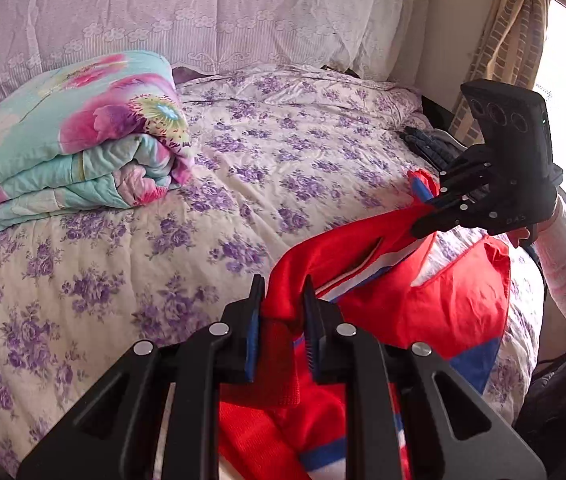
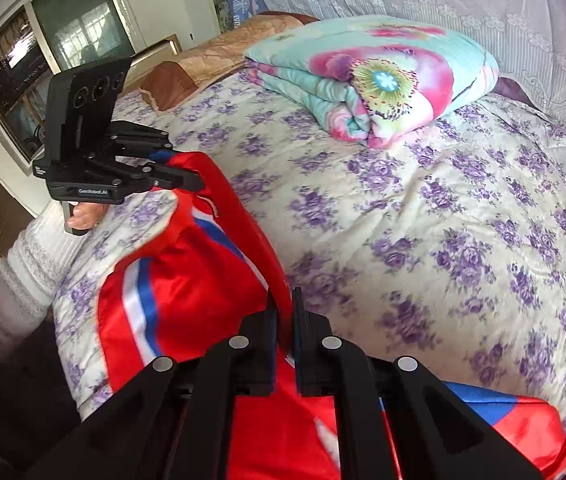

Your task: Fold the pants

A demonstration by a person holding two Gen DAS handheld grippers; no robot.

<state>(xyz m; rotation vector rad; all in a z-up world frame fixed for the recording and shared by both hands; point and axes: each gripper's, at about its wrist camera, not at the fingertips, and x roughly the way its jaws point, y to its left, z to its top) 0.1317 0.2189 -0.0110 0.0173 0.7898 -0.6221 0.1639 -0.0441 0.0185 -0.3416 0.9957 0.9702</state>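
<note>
While both tongs grip the garment, the fold itself looks barely begun; entries run from nearest to farthest.

Item: left gripper (image 1: 283,312), bottom centre of the left wrist view. Jaws clenched on a bunched ridge of red cloth that rises between the pads.

Item: right gripper (image 2: 285,320), bottom centre of the right wrist view. Jaws pinched nearly together on a thin red edge of the same garment.

Item: pants (image 2: 203,280), red with a blue and white side stripe. They lie at the near edge of the bed, lower centre of both views, partly lifted, with the cloth strung between the two grips and the rest crumpled and sagging. No neat crease or stacked layer shows. Judgement: grasping done; spreading flat, laying leg over leg and folding lengthwise all remain.

Item: bedspread (image 2: 443,220), cream with purple flowers, wide and bare through the middle of both frames, room enough for the work.

Item: folded quilt (image 1: 83,128), turquoise and pink, upper left of the left wrist view, well apart from the pants.

Item: lace curtain (image 1: 203,8), white, across the top, farthest back.
</note>
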